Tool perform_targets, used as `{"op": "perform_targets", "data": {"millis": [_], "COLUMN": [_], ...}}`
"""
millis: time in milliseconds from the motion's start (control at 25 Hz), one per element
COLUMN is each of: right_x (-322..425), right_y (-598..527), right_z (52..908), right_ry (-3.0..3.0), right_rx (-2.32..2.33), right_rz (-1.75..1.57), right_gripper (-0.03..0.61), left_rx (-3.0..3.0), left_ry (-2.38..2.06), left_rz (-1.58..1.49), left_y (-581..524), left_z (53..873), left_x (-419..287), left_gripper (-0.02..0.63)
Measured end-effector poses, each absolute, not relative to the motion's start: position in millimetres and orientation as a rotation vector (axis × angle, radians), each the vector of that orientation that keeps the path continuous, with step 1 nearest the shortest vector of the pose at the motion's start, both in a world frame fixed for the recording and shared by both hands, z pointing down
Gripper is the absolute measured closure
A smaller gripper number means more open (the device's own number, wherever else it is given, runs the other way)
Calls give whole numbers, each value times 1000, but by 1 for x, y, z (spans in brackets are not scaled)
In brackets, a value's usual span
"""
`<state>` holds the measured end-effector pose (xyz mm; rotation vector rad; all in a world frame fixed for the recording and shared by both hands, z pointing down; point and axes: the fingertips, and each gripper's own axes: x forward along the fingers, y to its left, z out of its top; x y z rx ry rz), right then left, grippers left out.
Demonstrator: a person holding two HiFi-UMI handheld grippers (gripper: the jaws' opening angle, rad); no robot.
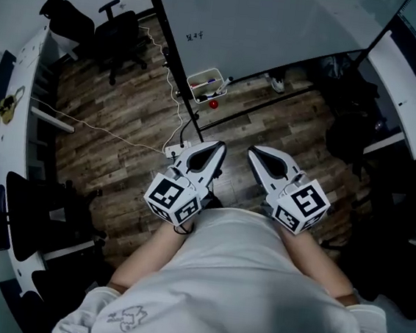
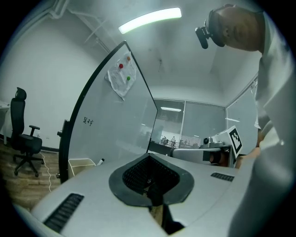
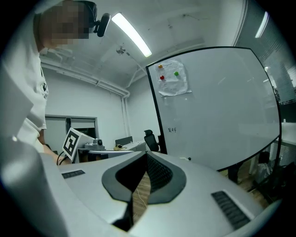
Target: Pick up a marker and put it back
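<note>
Looking down in head view: left gripper (image 1: 219, 150) and right gripper (image 1: 255, 154) sit side by side at the person's waist, aimed at the whiteboard (image 1: 282, 22). White basket (image 1: 203, 74) at its foot, well apart from both.
Left gripper view: jaws closed, empty; marker (image 2: 100, 161) pokes from the basket.
Right gripper view: jaws together, nothing between.

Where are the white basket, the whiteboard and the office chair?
white basket (image 1: 205, 72): head view, on its rim.
whiteboard (image 1: 282, 22): head view, on its bare face.
office chair (image 1: 123, 29): head view, on its seat.
</note>
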<state>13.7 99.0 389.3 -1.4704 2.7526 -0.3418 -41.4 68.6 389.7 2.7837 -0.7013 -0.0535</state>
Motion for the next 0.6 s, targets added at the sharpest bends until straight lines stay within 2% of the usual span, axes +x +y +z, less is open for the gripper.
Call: {"op": "perform_targets", "data": {"millis": [600], "right_x": [-19], "right_y": [132], "right_z": [405], "right_ry": [2878], "right_rx": [-1332], "right_rz": [-369], "right_gripper": [566], "left_rx": [2737], "left_ry": [-819], "left_rz": [-34], "left_y": [112], "left_z": [406], "left_x": [-69], "left_gripper": [609]}}
